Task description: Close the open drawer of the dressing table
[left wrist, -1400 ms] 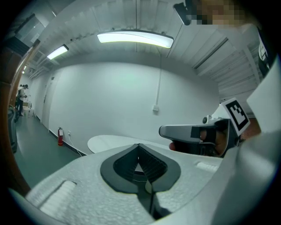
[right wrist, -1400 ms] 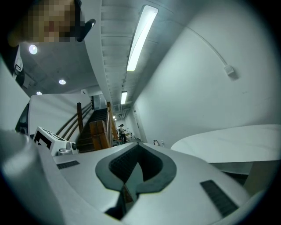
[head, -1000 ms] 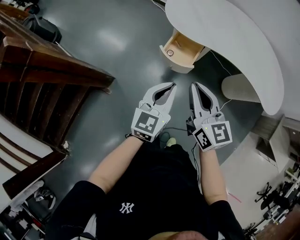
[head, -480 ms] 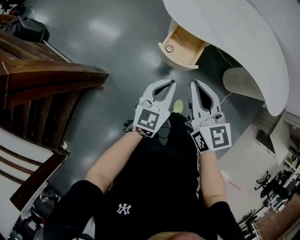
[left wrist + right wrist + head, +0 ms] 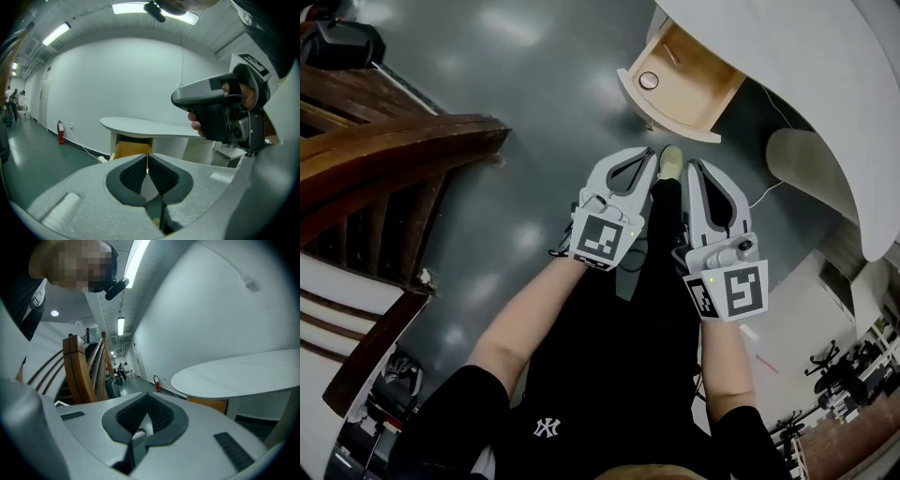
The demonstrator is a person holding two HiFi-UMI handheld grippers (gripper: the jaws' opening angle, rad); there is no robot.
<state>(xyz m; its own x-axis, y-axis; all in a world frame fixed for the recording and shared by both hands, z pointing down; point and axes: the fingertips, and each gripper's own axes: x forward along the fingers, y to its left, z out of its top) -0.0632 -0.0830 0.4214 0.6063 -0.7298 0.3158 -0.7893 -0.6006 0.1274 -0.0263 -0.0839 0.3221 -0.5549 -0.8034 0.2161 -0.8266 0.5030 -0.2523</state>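
1. Drawer (image 5: pixel 689 84): open, drawn out from under the white surface (image 5: pixel 787 66) near the top of the head view. Its wood-coloured inside is exposed.
2. Drawer axis: the pull-out line runs from upper right to lower left in the head view. The white front with the round knob (image 5: pixel 649 81) is the lower-left end, nearest the person.
3. Left tool (image 5: pixel 652 155): jaws together, nothing between them. It points up the picture at the drawer and stands short of it, not touching.
4. Right tool (image 5: pixel 689 167): jaws together and empty. It lies just beside the left tool, pointing the same way, apart from the drawer.
5. Left gripper view: the drawer (image 5: pixel 131 149) shows straight beyond the closed tips (image 5: pixel 147 155).
6. Right gripper view: the surface (image 5: pixel 243 373) lies right of the closed tips (image 5: pixel 146 395).
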